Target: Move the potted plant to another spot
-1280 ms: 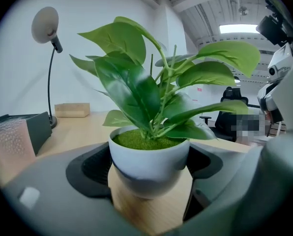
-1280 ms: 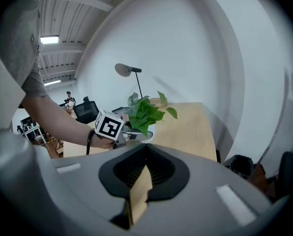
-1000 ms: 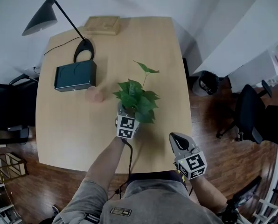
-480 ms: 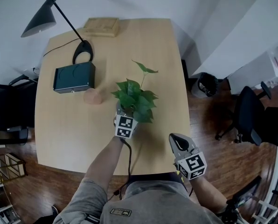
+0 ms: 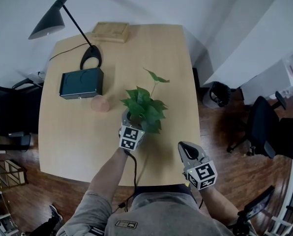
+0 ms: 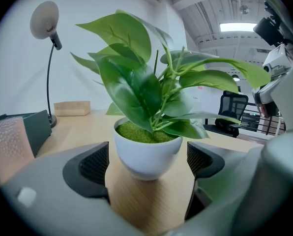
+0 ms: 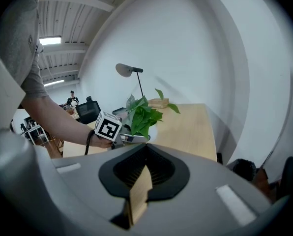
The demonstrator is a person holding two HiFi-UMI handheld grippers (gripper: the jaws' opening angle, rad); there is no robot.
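Left gripper (image 6: 147, 168) is just opening wide, pads clearing both sides of the pot (image 6: 145, 149); right gripper (image 7: 145, 167) is hovering right of the pot, closed, empty.

I am looking at the potted plant (image 5: 143, 107): a small, round white pot (image 6: 146, 156) topped with green moss, carrying broad glossy green leaves and one long stem reaching above the rest with a single leaf. It is standing upright, resting flat on the tabletop (image 5: 73, 132), sitting a little right of the tabletop's middle.
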